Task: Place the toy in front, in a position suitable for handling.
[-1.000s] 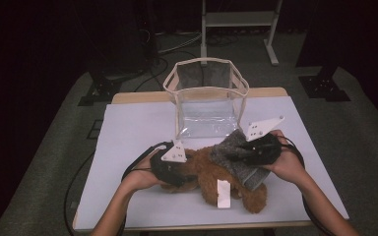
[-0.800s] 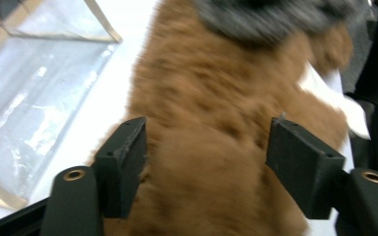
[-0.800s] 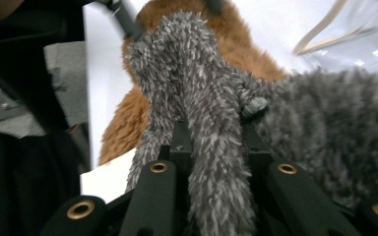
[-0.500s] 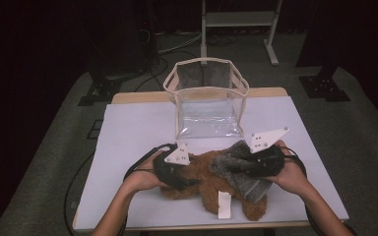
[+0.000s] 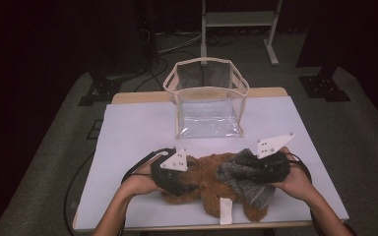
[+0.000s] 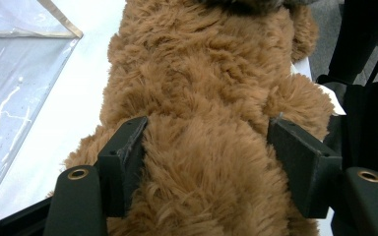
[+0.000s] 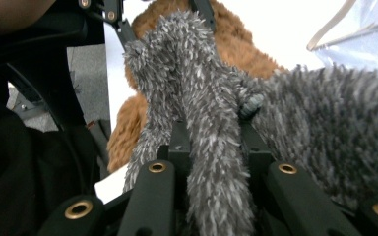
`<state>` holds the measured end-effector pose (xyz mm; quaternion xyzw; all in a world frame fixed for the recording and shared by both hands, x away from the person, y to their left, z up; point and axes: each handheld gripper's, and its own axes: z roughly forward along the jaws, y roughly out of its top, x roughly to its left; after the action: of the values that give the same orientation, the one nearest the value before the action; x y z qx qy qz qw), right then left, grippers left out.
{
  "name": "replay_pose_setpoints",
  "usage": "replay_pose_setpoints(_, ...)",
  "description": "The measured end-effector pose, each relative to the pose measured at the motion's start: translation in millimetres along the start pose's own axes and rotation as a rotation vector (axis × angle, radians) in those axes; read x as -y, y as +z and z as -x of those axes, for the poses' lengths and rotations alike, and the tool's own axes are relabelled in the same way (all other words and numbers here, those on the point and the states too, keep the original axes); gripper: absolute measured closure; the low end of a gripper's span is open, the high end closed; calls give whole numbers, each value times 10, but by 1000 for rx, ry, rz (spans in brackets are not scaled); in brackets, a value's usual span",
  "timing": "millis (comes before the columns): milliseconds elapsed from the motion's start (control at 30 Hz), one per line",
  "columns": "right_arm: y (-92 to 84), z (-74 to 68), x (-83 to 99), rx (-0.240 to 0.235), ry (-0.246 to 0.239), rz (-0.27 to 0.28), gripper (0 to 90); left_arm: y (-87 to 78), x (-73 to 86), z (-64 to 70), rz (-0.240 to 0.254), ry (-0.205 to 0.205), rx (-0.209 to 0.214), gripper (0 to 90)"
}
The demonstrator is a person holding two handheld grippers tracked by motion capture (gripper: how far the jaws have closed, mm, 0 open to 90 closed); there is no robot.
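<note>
A: In the left gripper view, the brown plush teddy bear [image 6: 211, 113] is clasped at its body by the left gripper [image 6: 209, 162], whose jaws have just been narrowing slightly.

B: From above, the bear [image 5: 211, 189] is seen lying on the white table [image 5: 138, 128], near the clear plastic pouch [image 5: 207, 105]. The grey fuzzy garment [image 7: 202, 98] is pinched tight by the right gripper [image 7: 211, 142] (its pads are hidden by pile), and has been lowered since earlier.
</note>
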<state>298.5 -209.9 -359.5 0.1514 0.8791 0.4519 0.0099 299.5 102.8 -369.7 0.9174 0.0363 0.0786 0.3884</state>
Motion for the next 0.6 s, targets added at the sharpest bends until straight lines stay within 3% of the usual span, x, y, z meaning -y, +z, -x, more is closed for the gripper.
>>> replay_pose_setpoints(133,-77,-19,-4,21,-17,-16,727,17,-6,-1,-5,7,-2,337)
replay_pose_setpoints(367,-58,122,-274,65,-33,16,724,38,-19,9,-16,15,15,335)
replay_pose_setpoints(467,-34,169,-282,59,-20,18,724,22,-8,0,-16,14,13,336)
replay_pose_setpoints(533,60,182,-192,20,8,3,725,-4,-17,-17,-6,7,2,336)
replay_pose_setpoints(600,98,153,-143,7,13,-6,725,-45,-55,-78,46,-29,-26,337)
